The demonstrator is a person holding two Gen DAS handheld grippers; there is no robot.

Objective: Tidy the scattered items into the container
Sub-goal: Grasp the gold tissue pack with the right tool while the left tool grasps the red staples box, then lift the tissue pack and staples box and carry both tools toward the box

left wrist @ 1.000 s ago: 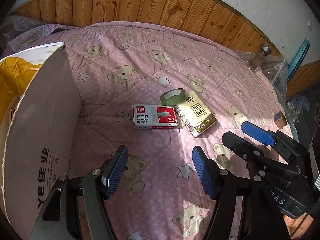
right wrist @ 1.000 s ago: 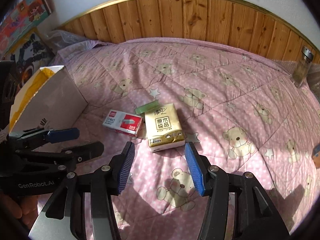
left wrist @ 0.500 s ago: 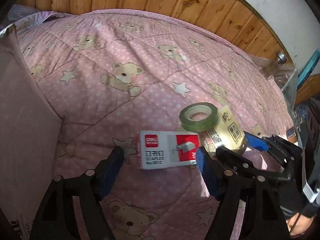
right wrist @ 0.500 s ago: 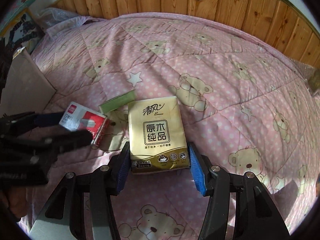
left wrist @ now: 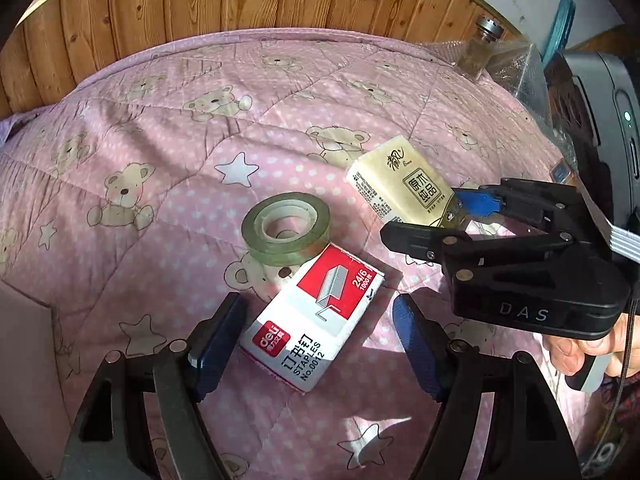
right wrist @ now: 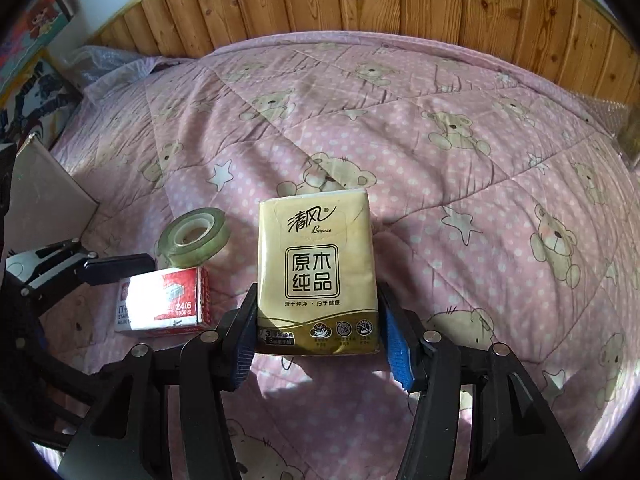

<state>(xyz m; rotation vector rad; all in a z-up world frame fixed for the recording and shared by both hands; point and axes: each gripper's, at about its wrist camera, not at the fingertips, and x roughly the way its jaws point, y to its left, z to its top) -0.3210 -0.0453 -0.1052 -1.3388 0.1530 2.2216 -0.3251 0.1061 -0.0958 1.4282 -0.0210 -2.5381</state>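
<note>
Left wrist view: left claw (left wrist: 318, 350) spread wide, straddling the staple box (left wrist: 314, 322), which lies flat and skewed on the pink quilt (left wrist: 160, 168) of the bed; left pad just beside the box's near corner, right pad clearly apart from it. Before closing, rotate to square the pads with the box's long sides, then lower and clamp evenly; a grip across corners would likely twist the box out. Tape roll (left wrist: 286, 226) lying flat, touching or overlapping the box's far end; expect it to shift when the box lifts. Right claw (left wrist: 456, 220) visible across the view, reaching onto the tissue pack (left wrist: 400, 188), with a hand (left wrist: 580, 350) holding its handle. Glass jar (left wrist: 480, 46) well apart at the far bed edge. Right wrist view: right claw (right wrist: 318, 340) set against both sides of the tissue pack (right wrist: 318, 272) at its near end, apparently clamped on it; the pack appears tilted up off the quilt. Soft pack: keep pressure moderate and lift straight to avoid squeezing it out. Staple box (right wrist: 164, 304) and tape roll (right wrist: 194, 238) just beside it on the left, left claw reaching in there; keep the two claws from colliding. Cardboard container (right wrist: 44, 196) at the far left, only one wall visible; no item seen inside it.
</note>
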